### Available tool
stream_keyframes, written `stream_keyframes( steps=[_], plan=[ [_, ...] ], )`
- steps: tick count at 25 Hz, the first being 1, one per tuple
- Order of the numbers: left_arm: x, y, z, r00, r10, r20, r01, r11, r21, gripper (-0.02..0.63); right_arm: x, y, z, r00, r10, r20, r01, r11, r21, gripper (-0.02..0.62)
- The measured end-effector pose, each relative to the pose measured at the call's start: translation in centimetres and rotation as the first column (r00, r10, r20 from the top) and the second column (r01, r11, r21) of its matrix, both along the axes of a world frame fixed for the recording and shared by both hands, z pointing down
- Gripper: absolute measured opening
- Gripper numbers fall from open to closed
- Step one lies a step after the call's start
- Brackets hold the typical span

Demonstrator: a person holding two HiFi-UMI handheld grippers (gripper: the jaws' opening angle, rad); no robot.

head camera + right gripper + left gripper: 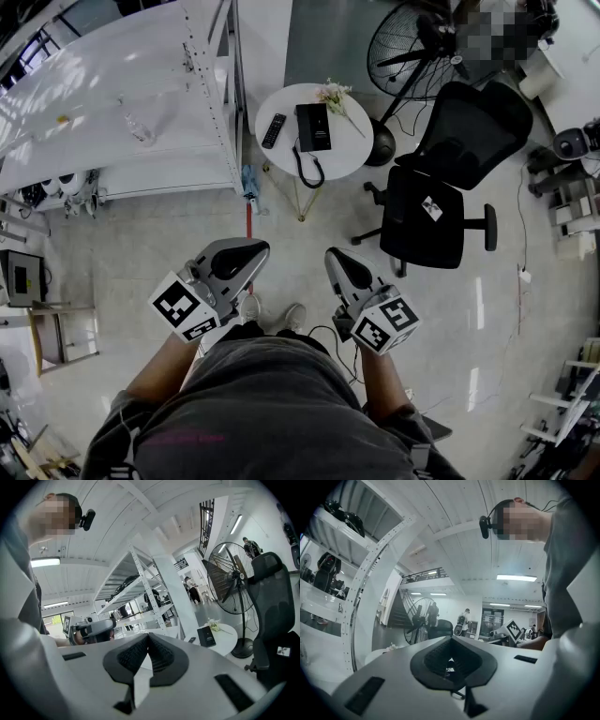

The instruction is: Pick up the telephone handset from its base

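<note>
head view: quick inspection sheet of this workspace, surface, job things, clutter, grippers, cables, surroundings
surface: round white table, small, on thin legs
job's things: black telephone on the table; handset looks to lie on its base
clutter: remote control left of the phone, flowers to its right
grippers: left gripper and right gripper both shut and empty, held near the person's body, well short of the table
cables: coiled phone cord hangs over the table's near edge; thin floor cable right of the chair
surroundings: office chair, standing fan, white shelving rack
</note>
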State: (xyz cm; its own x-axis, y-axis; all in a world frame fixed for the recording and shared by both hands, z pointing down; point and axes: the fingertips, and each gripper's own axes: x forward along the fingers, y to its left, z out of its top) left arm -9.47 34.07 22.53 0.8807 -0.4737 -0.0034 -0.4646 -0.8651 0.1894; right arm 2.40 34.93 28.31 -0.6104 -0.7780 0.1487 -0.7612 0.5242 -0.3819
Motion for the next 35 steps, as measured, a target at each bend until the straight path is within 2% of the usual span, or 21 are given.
stream_keyframes(
  steps=[8,27,35],
  plan=[
    [1.1,-0.6,-0.2,1.0,-0.002,0.003,0.002,1.0,0.002,0.014,1.6,-1.0,0.1,0.999,0.032,0.005,-0.032,0.999,-0.009,0.02],
    [7.2,1.8,0.2,1.0,-0.022,0.01,0.021,1.0,0.022,0.014,8.1,1.2,0.9,1.0,0.017,0.026,-0.017,1.0,0.003,0.02],
    [8.2,0.9,0.9,0.999,-0.037,0.018,0.037,0.999,0.01,0.014,9.4,0.1,1.5,0.999,0.006,0.032,-0.006,1.0,-0.005,0.02]
  ],
)
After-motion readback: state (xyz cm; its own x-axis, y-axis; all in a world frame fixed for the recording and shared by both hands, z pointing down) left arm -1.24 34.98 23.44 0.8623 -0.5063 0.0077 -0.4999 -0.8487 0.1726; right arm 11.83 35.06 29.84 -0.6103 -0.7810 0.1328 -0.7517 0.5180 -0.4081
